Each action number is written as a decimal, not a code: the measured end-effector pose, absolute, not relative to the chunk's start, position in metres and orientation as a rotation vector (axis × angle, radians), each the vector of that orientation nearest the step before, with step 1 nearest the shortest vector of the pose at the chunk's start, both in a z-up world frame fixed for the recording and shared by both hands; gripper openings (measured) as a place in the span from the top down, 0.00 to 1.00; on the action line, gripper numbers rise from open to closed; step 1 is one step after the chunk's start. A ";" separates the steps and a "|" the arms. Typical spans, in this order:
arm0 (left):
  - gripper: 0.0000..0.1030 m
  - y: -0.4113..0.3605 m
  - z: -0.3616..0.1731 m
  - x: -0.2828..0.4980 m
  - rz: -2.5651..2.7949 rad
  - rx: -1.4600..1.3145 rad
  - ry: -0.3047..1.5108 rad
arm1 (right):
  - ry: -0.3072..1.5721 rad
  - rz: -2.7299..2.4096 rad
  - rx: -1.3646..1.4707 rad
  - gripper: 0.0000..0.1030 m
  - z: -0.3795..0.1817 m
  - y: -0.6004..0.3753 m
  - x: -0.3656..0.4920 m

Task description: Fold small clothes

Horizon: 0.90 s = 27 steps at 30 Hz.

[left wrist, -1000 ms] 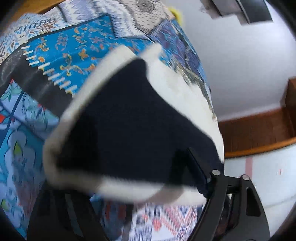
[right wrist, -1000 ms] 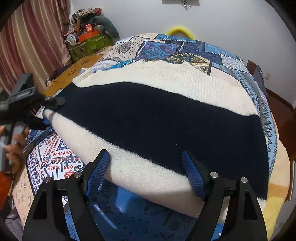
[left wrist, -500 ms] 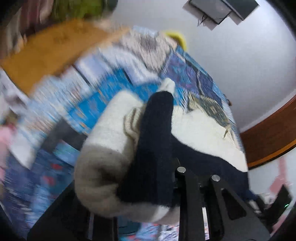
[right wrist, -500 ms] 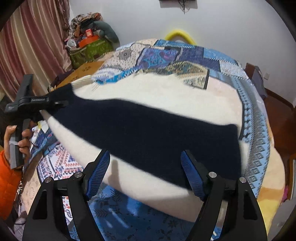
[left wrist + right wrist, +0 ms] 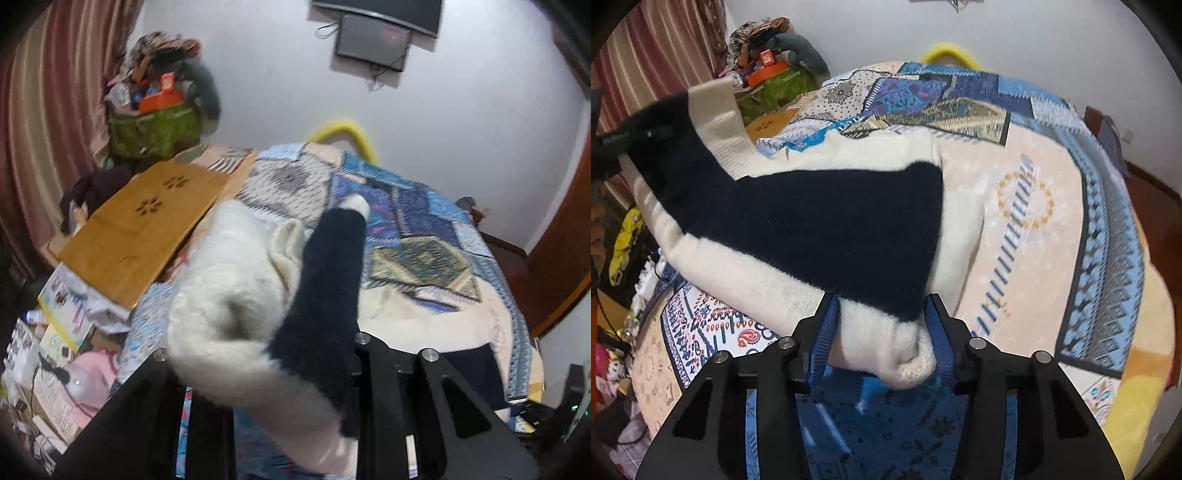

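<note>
The landmark here is the patchwork bedspread (image 5: pixel 1034 206), and the thing to be folded, a cream and navy knitted garment (image 5: pixel 820 221), lies partly on it and partly raised above it. At the left end, the left gripper (image 5: pixel 280 373) is clamped tight on a bunched corner of the knit, its jaws close together with a thick wad of cream and navy wool swelling out in front of them; in the right wrist view that same end hangs high above the bedspread's left edge, with the ribbed cream hem (image 5: pixel 716 122) flopping over. Beyond that raised corner, off the bedspread's left side, are a wooden board (image 5: pixel 144 229) and a green bag (image 5: pixel 155 129) heaped with clutter, worth keeping the cloth clear of. Moving right, the navy band stretches in a slack diagonal down to the near edge of the bedspread, where the right gripper (image 5: pixel 882 336) has just been closing, and its blue pads (image 5: pixel 823 332) now press on both sides of a rolled cream corner. This looks like the start of a fold with both ends in hand. To do it well, I would first check that the right pads have all layers of that corner, not only the outer roll. Then bring the right end level with the left so the span hangs straight, because an uneven pull may skew the stripe. The fold should land on the open peach patch of the bedspread, and the thick knit will likely need smoothing.
</note>
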<state>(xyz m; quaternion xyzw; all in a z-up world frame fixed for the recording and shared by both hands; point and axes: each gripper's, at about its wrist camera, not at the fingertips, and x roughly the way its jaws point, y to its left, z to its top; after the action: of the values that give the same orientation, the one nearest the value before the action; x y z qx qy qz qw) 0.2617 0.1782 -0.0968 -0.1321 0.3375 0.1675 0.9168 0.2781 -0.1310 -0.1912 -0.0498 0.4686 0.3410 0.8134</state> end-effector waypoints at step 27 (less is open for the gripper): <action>0.63 -0.029 -0.133 0.319 -0.064 0.042 0.930 | 1.019 0.781 0.000 0.56 -0.194 -0.144 0.280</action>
<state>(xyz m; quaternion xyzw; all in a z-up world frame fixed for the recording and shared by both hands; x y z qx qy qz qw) 0.3193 -0.0286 -0.1329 0.0201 0.4481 -0.0311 0.8932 0.2798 -0.1443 -0.1943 0.0002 0.4752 0.3641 0.8010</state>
